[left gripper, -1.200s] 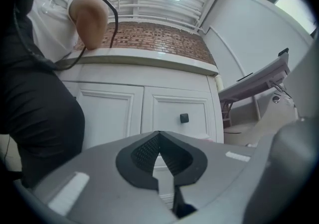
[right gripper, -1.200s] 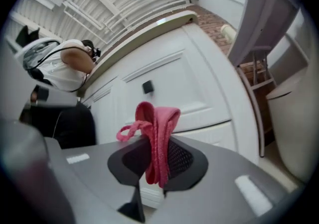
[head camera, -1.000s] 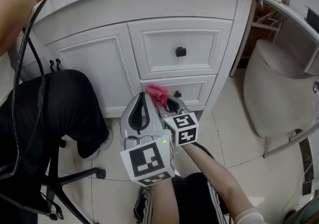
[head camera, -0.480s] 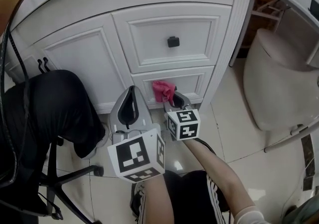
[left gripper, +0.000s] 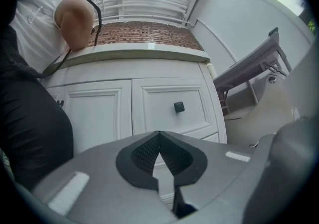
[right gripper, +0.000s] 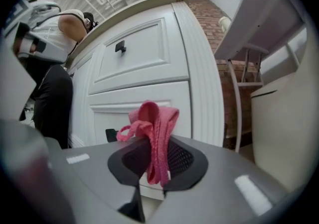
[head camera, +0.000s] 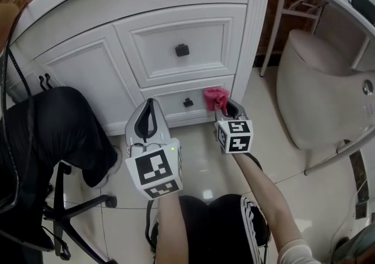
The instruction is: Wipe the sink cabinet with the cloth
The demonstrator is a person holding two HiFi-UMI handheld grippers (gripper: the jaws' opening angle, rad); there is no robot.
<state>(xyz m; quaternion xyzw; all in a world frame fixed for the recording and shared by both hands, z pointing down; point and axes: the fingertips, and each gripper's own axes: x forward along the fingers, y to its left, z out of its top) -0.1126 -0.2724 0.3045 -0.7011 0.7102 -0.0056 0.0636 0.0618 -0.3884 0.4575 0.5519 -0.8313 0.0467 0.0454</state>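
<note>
The white sink cabinet [head camera: 88, 75] fills the upper head view, with an upper drawer [head camera: 181, 50] and a lower drawer [head camera: 186, 102], each with a dark knob. My right gripper [head camera: 225, 104] is shut on a pink cloth [head camera: 215, 98], which bunches out of the jaws against the lower drawer's right end, beside the fluted corner post [head camera: 251, 34]. In the right gripper view the cloth [right gripper: 155, 133] hangs folded between the jaws. My left gripper [head camera: 150, 104] is shut with nothing in it, held low before the lower drawer's left end.
A person in black trousers [head camera: 53, 134] sits on a wheeled chair [head camera: 76, 213] at the left, close to the cabinet door. A beige toilet [head camera: 319, 92] stands at the right. The tiled floor [head camera: 199, 163] lies below the grippers.
My right gripper has carried the pink cloth rightward along the lower drawer to its right end near the corner post. The left gripper has kept its place below the drawer.
</note>
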